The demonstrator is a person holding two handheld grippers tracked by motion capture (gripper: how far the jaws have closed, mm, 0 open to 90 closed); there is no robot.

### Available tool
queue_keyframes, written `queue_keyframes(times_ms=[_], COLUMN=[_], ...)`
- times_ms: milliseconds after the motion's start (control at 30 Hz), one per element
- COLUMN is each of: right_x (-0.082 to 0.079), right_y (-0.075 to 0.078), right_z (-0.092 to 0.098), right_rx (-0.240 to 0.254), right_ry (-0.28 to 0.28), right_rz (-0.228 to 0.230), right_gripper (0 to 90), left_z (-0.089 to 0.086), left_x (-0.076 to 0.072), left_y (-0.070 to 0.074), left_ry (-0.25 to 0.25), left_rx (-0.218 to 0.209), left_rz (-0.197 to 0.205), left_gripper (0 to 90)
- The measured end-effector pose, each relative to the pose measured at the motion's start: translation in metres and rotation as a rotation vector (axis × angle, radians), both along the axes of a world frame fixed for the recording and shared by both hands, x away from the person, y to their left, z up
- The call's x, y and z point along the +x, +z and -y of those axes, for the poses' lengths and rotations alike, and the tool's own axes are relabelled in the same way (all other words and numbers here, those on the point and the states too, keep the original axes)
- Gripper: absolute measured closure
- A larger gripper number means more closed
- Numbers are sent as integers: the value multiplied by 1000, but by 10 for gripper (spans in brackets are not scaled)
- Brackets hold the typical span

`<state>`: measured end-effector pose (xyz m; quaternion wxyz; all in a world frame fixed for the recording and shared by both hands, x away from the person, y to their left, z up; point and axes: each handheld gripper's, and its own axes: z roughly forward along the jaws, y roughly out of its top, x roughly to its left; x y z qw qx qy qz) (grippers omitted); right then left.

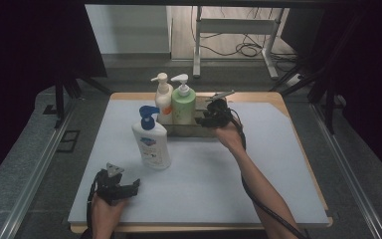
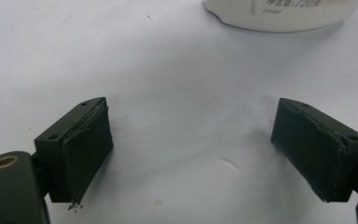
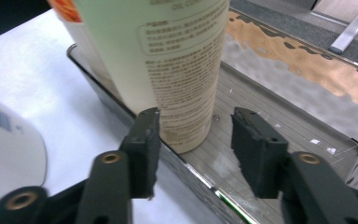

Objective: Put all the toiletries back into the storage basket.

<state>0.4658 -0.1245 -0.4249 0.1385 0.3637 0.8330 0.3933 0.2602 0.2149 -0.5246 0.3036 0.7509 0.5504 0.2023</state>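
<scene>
A green pump bottle point(image 1: 183, 103) and a cream pump bottle with an orange label point(image 1: 162, 99) stand side by side in a shiny metal tray point(image 1: 206, 130) at the back of the mat. My right gripper point(image 1: 202, 118) is just right of the green bottle. In the right gripper view its jaws point(image 3: 196, 135) stand apart with the green bottle's base point(image 3: 182, 65) just beyond them, no pad pressing on it. A white bottle with a blue pump point(image 1: 151, 142) stands on the mat in front. My left gripper point(image 1: 132, 187) rests at the front left, open point(image 2: 191, 135) over bare mat.
A pale mat point(image 1: 258, 164) covers the wooden table. The tray's right half point(image 3: 284, 126) lies bare. The white bottle's base point(image 2: 279, 14) is just beyond my left gripper. A desk frame and cables point(image 1: 238, 35) stand on the floor behind the table.
</scene>
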Motion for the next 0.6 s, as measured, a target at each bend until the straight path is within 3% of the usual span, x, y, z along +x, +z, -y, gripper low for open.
queue_keyframes(times_ms=[233, 600], right_x=[-14, -34], right_y=[7, 12], right_z=[5, 18], right_rx=[-6, -17], right_ry=[25, 57], right_rz=[31, 44], right_gripper=[324, 137], left_z=[0, 0], left_x=[0, 0], left_y=[0, 0], left_ry=[0, 1], left_rx=[0, -1], left_rz=[-1, -2], left_gripper=[115, 115])
